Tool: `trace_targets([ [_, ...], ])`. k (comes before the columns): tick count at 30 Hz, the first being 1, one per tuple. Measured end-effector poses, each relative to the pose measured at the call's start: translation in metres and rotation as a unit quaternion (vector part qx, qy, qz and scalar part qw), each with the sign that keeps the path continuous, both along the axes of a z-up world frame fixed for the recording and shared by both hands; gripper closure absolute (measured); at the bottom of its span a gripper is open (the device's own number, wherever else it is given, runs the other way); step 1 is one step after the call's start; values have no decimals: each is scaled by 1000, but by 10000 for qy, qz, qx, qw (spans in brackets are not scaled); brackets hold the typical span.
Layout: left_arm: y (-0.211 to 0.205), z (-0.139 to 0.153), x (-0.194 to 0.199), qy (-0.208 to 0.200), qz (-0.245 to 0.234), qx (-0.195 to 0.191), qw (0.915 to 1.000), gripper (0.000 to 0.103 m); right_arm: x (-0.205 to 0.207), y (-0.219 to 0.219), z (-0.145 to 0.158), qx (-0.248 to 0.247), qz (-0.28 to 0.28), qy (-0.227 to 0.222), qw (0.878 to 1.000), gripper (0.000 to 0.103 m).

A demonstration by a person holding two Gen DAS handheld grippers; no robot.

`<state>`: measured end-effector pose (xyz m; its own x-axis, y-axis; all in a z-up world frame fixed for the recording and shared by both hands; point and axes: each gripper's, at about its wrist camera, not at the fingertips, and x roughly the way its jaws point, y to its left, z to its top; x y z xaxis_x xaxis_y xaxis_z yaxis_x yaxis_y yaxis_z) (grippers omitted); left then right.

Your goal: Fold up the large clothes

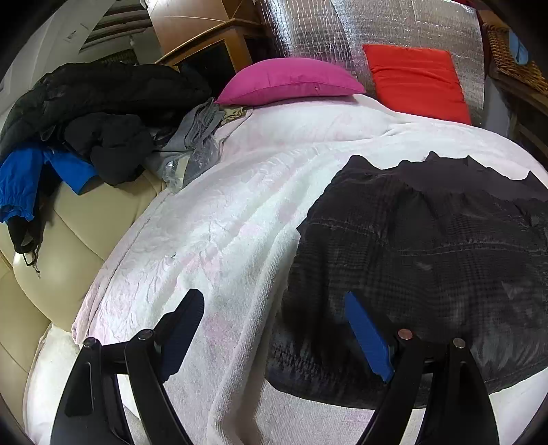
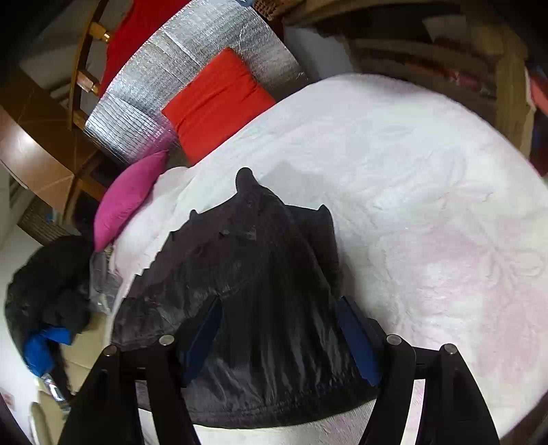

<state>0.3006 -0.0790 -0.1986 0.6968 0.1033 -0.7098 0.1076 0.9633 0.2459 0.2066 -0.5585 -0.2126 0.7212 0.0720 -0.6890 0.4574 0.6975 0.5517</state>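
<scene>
A black quilted garment (image 1: 428, 260) lies folded on the white blanket (image 1: 219, 212) of a bed. It also shows in the right wrist view (image 2: 260, 294). My left gripper (image 1: 274, 301) is open and empty, low over the blanket at the garment's left edge; its right finger (image 1: 366, 335) is over the cloth. My right gripper (image 2: 277, 318) is open just above the garment's near part, with cloth lying between the fingers (image 2: 358, 337) but not pinched.
A heap of dark, blue and grey clothes (image 1: 89, 130) lies on the cream sofa arm (image 1: 68, 239) at the left. A magenta cushion (image 1: 291, 80) and a red cushion (image 1: 418, 80) lean on a silver foil panel (image 1: 342, 30). Wooden furniture (image 1: 205, 37) stands behind.
</scene>
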Motion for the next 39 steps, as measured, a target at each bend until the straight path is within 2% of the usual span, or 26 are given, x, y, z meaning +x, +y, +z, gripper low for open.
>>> trace_targets([
  [1, 0, 0, 0, 19, -8, -11, 10000, 18, 2, -4, -1, 133, 48, -63, 9999, 28],
  [3, 1, 0, 3, 125, -46, -108, 9999, 18, 6, -11, -4, 311, 86, -142, 9994, 16],
  [6, 8, 4, 17, 571, -173, -563, 9966, 18, 14, -20, -9, 599, 167, -256, 9977, 15],
  [7, 12, 6, 24, 784, -244, -843, 9930, 18, 17, -23, -10, 702, 198, -279, 9969, 15],
  [9, 22, 9, 41, 1241, -393, -1404, 9815, 17, 25, -29, -15, 850, 296, -239, 9957, 13],
  [12, 33, 4, 69, 1850, -598, -2108, 9580, 17, 36, -41, -23, 877, 365, 15, 9955, 12],
  [15, 39, -11, 89, 2212, -789, -2610, 9363, 14, 43, -48, -34, 1031, 474, 197, 9933, 12],
  [16, 39, -22, 94, 2414, -827, -2800, 9255, 14, 45, -49, -36, 1033, 515, 257, 9930, 12],
  [17, 37, -34, 96, 2653, -784, -2901, 9161, 14, 47, -49, -38, 993, 530, 303, 9932, 12],
  [20, 32, -57, 104, 3125, -797, -2902, 9010, 14, 58, -47, -46, 1035, 738, 406, 9911, 12],
  [22, 33, -60, 106, 3192, -791, -3145, 8905, 14, 67, -46, -56, 1053, 854, 571, 9891, 12],
  [24, 32, -58, 105, 3175, -858, -3309, 8845, 14, 79, -42, -68, 1183, 1017, 659, 9856, 11],
  [26, 27, -58, 102, 3236, -1039, -3417, 8762, 14, 90, -37, -76, 1348, 1217, 530, 9819, 9],
  [30, 7, -63, 97, 3351, -1377, -3423, 8669, 14, 104, -25, -83, 1868, 1634, 247, 9684, 5],
  [34, -1, -67, 99, 3331, -1363, -3554, 8626, 14, 107, -14, -81, 1917, 1626, 120, 9678, 4],
  [35, -3, -66, 100, 3276, -1357, -3575, 8640, 19, 106, -11, -79, 1975, 1624, 68, 9667, 6],
  [36, -3, -63, 98, 3205, -1359, -3564, 8670, 32, 106, -7, -77, 1945, 1625, 67, 9673, 11],
  [38, -4, -55, 94, 2996, -1410, -3436, 8788, 48, 105, 3, -67, 1565, 1658, 144, 9736, 20],
  [39, -4, -52, 92, 2937, -1446, -3430, 8804, 56, 103, 7, -63, 1416, 1651, 173, 9759, 25],
])
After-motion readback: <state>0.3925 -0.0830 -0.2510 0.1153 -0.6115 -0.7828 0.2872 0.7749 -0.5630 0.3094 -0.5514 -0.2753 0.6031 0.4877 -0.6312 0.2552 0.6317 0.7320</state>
